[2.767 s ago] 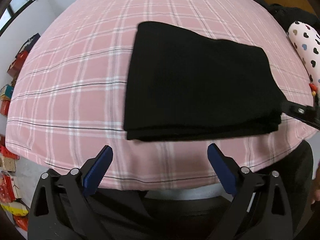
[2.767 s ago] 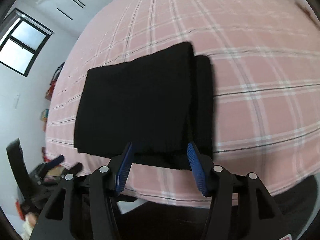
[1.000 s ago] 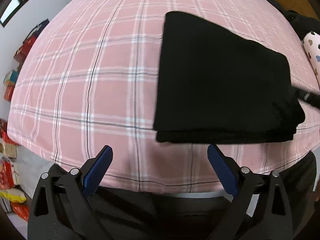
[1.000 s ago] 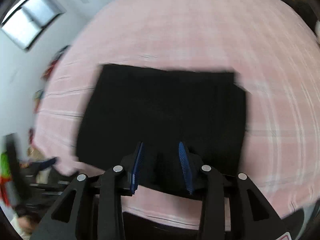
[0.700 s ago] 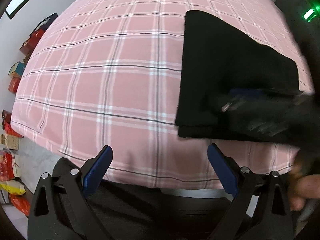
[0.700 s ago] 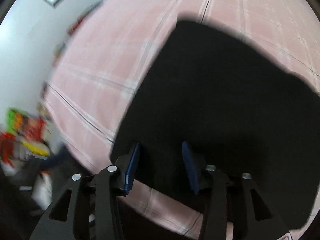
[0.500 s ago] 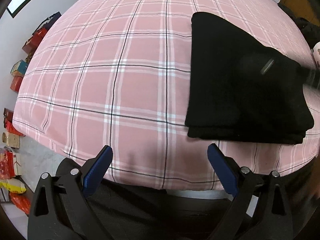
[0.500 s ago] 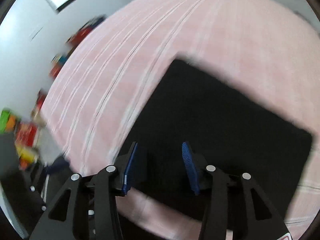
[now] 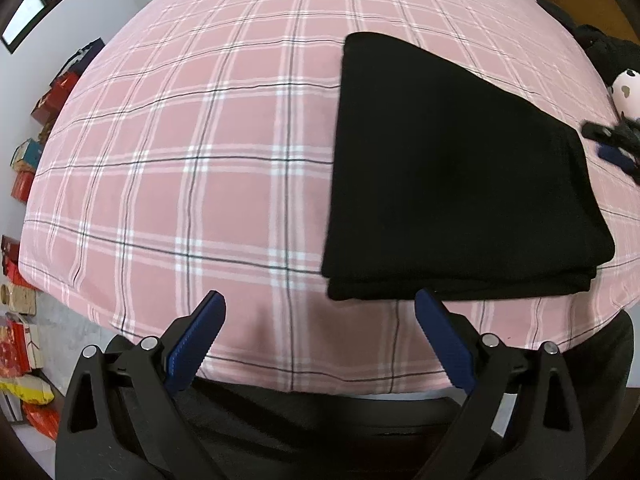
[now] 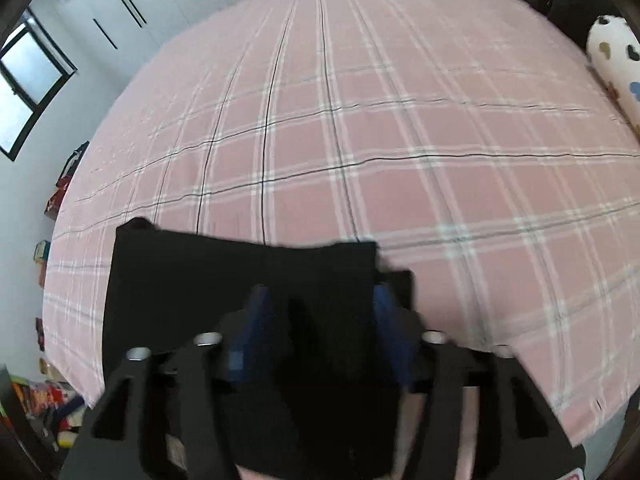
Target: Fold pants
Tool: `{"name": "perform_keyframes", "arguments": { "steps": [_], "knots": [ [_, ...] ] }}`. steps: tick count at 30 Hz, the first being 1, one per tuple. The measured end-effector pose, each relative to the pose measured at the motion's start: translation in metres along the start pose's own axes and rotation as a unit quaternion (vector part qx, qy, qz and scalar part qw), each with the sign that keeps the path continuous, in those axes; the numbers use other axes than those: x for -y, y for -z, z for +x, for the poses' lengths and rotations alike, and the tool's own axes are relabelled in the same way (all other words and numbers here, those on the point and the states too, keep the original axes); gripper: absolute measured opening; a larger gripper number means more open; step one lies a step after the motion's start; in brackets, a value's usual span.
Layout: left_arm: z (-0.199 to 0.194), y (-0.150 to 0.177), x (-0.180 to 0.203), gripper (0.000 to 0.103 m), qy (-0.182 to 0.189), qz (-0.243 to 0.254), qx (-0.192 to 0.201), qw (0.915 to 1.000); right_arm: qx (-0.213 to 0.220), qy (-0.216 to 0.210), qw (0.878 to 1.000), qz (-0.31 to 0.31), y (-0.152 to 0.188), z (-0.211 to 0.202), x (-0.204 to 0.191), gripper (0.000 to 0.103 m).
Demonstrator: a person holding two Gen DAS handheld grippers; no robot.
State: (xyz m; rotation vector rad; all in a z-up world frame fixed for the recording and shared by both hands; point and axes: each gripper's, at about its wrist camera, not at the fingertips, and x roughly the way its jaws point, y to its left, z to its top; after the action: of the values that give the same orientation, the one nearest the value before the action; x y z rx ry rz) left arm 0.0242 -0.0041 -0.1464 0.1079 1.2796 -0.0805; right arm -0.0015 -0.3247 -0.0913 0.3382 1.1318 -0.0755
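Black folded fabric pants (image 10: pixel 240 280) lay between the right gripper's (image 10: pixel 316 320) opening, blurred jaws; the left gripper (image 9: pixel 320 332) gaped empty.

A wide bed under a pink plaid sheet (image 9: pixel 168 184) carries folded black pants (image 9: pixel 452 176) near its front edge, a heart-patterned white cushion (image 10: pixel 618 64) alongside.

Opening right gripper (image 10: pixel 318 300) over folded black pants (image 10: pixel 200 276)
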Motion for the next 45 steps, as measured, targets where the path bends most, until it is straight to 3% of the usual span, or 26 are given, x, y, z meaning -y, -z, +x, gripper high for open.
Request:
{"name": "perform_keyframes", "arguments": {
  "steps": [3, 5, 8, 10, 13, 17, 20, 22, 25, 28, 30, 31, 32, 35, 38, 40, 43, 45],
  "knots": [
    [0.004, -0.006, 0.002, 0.093, 0.031, -0.001, -0.004, 0.9995, -0.025, -0.003, 1.0, 0.016, 0.034, -0.002, 0.019, 0.079],
    [0.009, -0.011, -0.003, 0.093, 0.078, -0.023, -0.014, 0.9966, -0.047, -0.017, 0.998, 0.029, 0.051, 0.001, 0.029, 0.079],
    [0.02, -0.019, -0.013, 0.093, 0.12, -0.061, -0.029, 0.9904, -0.065, -0.055, 0.994, 0.063, 0.076, 0.004, 0.037, 0.079],
    [0.029, -0.026, -0.017, 0.093, 0.143, -0.073, -0.031, 0.9865, -0.072, -0.082, 0.991, 0.076, 0.084, 0.01, 0.037, 0.079],
    [0.047, -0.036, -0.019, 0.093, 0.158, -0.079, -0.045, 0.9833, -0.089, -0.079, 0.99, 0.072, 0.087, 0.019, 0.031, 0.082],
    [0.055, -0.043, -0.021, 0.093, 0.146, -0.092, -0.055, 0.9836, -0.104, -0.076, 0.988, 0.082, 0.091, 0.026, 0.031, 0.082],
    [0.048, -0.041, -0.025, 0.093, 0.127, -0.088, -0.042, 0.9871, -0.049, -0.065, 0.994, 0.079, 0.089, 0.004, 0.026, 0.082],
    [0.042, -0.037, -0.025, 0.093, 0.116, -0.081, -0.035, 0.9894, -0.027, -0.082, 0.995, 0.059, 0.087, -0.007, 0.022, 0.082],
    [0.034, -0.03, -0.022, 0.093, 0.098, -0.065, -0.026, 0.9928, -0.047, -0.094, 0.994, 0.031, 0.086, -0.003, 0.012, 0.082],
    [0.028, -0.027, -0.01, 0.093, 0.094, -0.049, -0.022, 0.9941, -0.07, -0.093, 0.993, 0.021, 0.09, 0.012, 0.005, 0.071],
    [0.025, -0.025, -0.003, 0.093, 0.096, -0.041, -0.02, 0.9943, -0.076, -0.072, 0.994, 0.011, 0.09, 0.019, -0.001, 0.05],
    [0.024, -0.025, 0.001, 0.093, 0.098, -0.039, -0.019, 0.9942, -0.077, -0.07, 0.995, 0.005, 0.088, 0.018, -0.003, 0.028],
    [0.022, -0.024, 0.0, 0.093, 0.099, -0.038, -0.018, 0.9942, -0.08, -0.085, 0.993, 0.009, 0.084, 0.015, -0.004, 0.017],
    [0.023, -0.022, -0.003, 0.093, 0.095, -0.039, -0.017, 0.9946, -0.062, -0.125, 0.99, -0.009, 0.061, -0.011, -0.027, 0.016],
    [0.02, -0.022, -0.009, 0.093, 0.091, -0.048, -0.015, 0.9946, -0.028, -0.193, 0.98, -0.029, 0.038, -0.052, -0.059, 0.016],
    [0.011, -0.015, -0.011, 0.093, 0.09, -0.053, -0.01, 0.9945, 0.007, -0.205, 0.977, -0.058, 0.031, -0.085, -0.074, 0.016],
    [-0.001, -0.009, -0.016, 0.093, 0.091, -0.052, 0.002, 0.9945, 0.031, -0.16, 0.983, -0.088, 0.039, -0.101, -0.069, 0.016],
    [-0.004, -0.007, -0.016, 0.093, 0.093, -0.049, 0.004, 0.9944, 0.009, -0.074, 0.992, -0.102, 0.057, -0.073, -0.044, 0.016]
  ]
}}
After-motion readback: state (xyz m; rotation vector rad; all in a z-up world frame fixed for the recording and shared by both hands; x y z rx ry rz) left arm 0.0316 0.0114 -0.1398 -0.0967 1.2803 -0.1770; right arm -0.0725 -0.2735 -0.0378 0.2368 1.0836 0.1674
